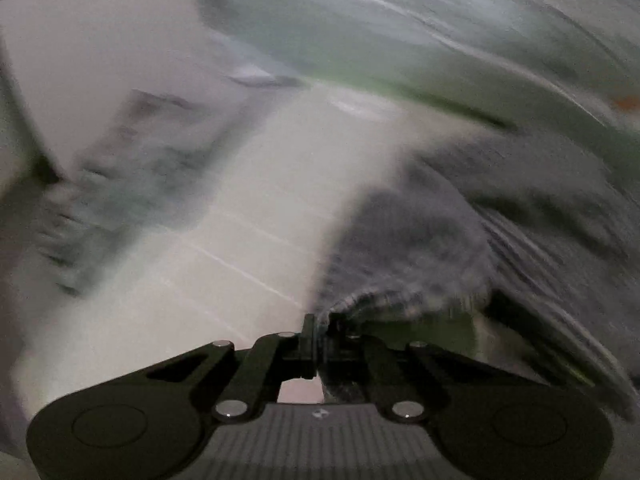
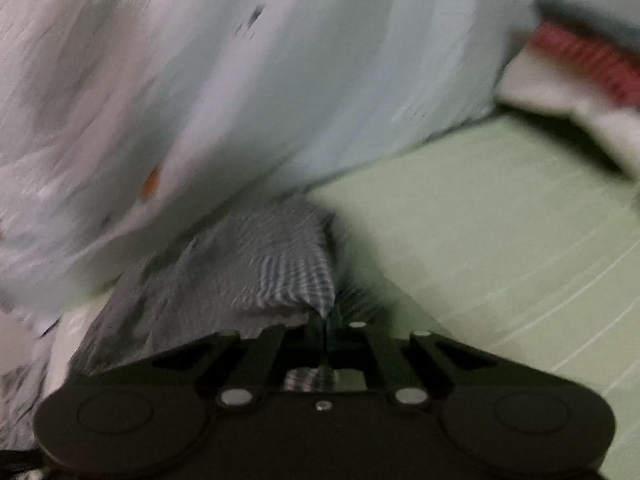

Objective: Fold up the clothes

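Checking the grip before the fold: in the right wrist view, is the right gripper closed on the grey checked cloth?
Yes, the right gripper is shut on an edge of the grey checked cloth.

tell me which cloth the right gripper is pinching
The grey checked cloth, clamped in the right gripper; the pale sheet and red-and-white cloth lie apart.

A grey checked garment [image 2: 256, 264] is lying rumpled on a pale green sheet [image 2: 480, 220], its near edge [image 1: 384, 300] pinched up; blur is hiding its finer shape.
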Available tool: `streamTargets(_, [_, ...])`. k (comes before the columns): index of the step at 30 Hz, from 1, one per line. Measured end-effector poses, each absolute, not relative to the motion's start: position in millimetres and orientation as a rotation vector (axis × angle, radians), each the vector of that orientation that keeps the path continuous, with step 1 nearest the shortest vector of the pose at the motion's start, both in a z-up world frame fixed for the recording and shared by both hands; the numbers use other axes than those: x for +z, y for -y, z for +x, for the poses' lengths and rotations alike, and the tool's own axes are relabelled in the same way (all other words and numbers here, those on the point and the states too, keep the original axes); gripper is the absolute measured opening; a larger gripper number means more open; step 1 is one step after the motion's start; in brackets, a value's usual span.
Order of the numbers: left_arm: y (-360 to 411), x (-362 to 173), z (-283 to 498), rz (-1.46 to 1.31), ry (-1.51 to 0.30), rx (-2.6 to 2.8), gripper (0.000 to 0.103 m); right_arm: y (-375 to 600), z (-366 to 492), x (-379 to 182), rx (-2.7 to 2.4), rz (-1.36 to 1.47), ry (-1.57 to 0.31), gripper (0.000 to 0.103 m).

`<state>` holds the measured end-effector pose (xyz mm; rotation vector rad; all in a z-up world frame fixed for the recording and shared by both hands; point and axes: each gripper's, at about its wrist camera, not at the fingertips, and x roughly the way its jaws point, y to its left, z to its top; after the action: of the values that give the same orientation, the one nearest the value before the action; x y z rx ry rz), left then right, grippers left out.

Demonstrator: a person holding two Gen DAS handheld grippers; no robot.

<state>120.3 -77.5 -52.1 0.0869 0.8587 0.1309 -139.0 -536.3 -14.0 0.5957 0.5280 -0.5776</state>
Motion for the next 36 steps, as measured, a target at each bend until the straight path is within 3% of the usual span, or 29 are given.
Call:
streamTargets(3, [41.8,-35.9,138.1,0.048,-0.804,0.261,0.008,545.1,-149.7,-11.1,-0.632,0.588,-0.51,0.002])
streamTargets(6, [32.1,-27.3,138.1,-0.03,-0.801,0.246,0.031,543.6,-153.8,-21.0,-0.658,0.622,-0.539,0.013])
streamTargets(8, [38.4,-25.7,131.6,-0.053,-0.801,0.202,0.053,540.4,-155.4,-27.5,-0.674,0.641,-0.562,0.029])
streamTargets(9, [46.7,-27.6,127.6,-0.05,-0.807,0.169,0.058,538.8,-156.2,-30.1,-0.678,0.648,-0.573,0.037])
streamTargets(11, [70.0,-33.4,115.7,-0.04,-0.833,0.097,0.073,535.0,-156.7,-32.3,-0.686,0.652,-0.583,0.042])
streamTargets(15, [115.1,-45.5,93.8,-0.039,-0.874,-0.028,0.077,528.9,-153.7,-35.3,-0.689,0.632,-0.604,0.063])
streamTargets(17, [136.4,-48.4,83.3,-0.079,-0.902,-0.122,0.079,526.1,-154.0,-35.8,-0.681,0.619,-0.609,0.069])
streamTargets(19, [156.0,-50.3,74.9,-0.11,-0.929,-0.24,0.079,523.9,-157.0,-36.7,-0.669,0.621,-0.621,0.075])
streamTargets(30, [231.0,-69.1,60.6,-0.012,-0.993,-0.49,0.076,517.2,-173.4,-57.5,-0.648,0.648,-0.707,0.077])
streamTargets(31, [236.6,-74.6,61.6,0.004,-1.013,-0.484,0.068,517.7,-172.9,-59.1,-0.639,0.654,-0.714,0.077])
streamTargets(32, [242.2,-80.1,62.6,0.02,-1.033,-0.478,0.052,518.2,-172.3,-60.8,-0.631,0.66,-0.721,0.077])
streamTargets(33, [245.5,-84.6,63.7,0.028,-1.053,-0.471,0.043,519.3,-172.0,-62.8,-0.615,0.674,-0.724,0.076])
streamTargets(34, [244.3,-88.5,64.9,0.019,-1.072,-0.464,0.02,520.7,-172.7,-64.7,-0.604,0.693,-0.724,0.063])
streamTargets(35, [241.2,-92.5,66.2,0.002,-1.09,-0.457,0.007,522.2,-173.4,-66.5,-0.594,0.711,-0.725,0.051])
streamTargets(36, [236.6,-93.9,66.8,-0.022,-1.1,-0.451,0.007,524.0,-174.3,-68.4,-0.583,0.723,-0.73,0.025])
